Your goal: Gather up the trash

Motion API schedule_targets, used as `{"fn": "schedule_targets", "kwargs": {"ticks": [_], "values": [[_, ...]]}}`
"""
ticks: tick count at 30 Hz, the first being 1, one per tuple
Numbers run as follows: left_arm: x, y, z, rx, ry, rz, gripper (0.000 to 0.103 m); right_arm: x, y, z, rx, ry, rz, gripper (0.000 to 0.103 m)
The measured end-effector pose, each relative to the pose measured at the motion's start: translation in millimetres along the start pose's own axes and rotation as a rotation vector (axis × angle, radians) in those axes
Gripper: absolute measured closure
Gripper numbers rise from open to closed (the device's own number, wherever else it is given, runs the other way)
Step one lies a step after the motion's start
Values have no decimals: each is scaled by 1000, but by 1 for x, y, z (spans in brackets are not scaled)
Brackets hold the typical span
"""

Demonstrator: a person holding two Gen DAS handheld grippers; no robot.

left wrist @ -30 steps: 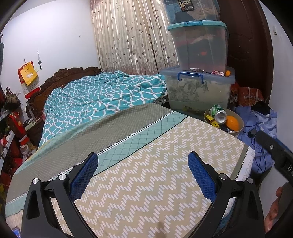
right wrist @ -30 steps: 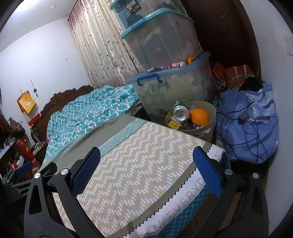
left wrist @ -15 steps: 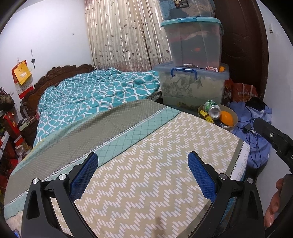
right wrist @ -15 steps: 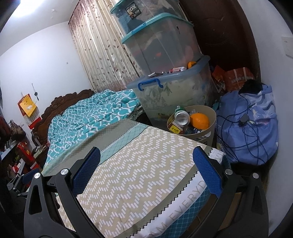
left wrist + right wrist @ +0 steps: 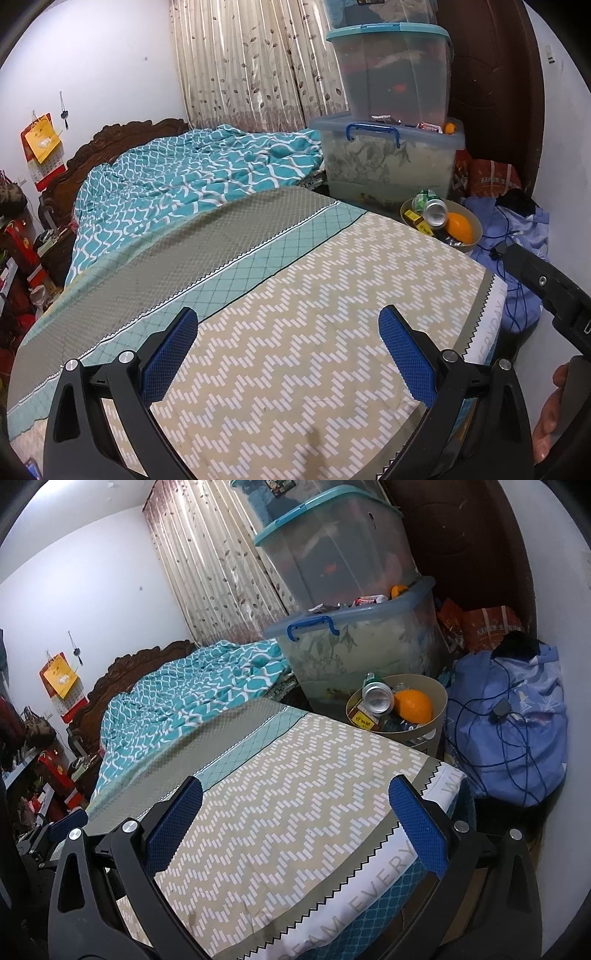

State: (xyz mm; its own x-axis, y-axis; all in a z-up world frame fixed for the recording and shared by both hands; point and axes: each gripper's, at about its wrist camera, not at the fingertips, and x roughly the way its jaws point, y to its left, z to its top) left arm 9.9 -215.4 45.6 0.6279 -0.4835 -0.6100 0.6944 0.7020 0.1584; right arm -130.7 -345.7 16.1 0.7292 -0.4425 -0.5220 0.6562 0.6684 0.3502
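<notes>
- Hovering over the bed (image 5: 295, 332), the left gripper (image 5: 288, 350) gapes wide, empty.
- Right gripper (image 5: 295, 830), likewise spread and empty, fills the lower frame.
- Bin (image 5: 437, 701) at centre right, beside the bed's corner, holds a can (image 5: 376, 698) and orange (image 5: 413, 705).
- Stacked tubs (image 5: 354, 642) stand behind; curtain (image 5: 251, 62) fills the upper centre.

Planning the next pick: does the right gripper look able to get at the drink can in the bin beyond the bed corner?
Probably yes. The right gripper is open and empty above the bed. The can lies on top in the open bin, beside an orange, with nothing covering it.
</notes>
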Motion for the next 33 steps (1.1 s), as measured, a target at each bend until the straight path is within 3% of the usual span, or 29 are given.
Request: {"fn": "schedule_targets", "kwargs": {"ticks": [33], "values": [[10, 13, -5, -43, 48, 22, 8, 7, 1, -3, -6, 26, 3, 3]]}}
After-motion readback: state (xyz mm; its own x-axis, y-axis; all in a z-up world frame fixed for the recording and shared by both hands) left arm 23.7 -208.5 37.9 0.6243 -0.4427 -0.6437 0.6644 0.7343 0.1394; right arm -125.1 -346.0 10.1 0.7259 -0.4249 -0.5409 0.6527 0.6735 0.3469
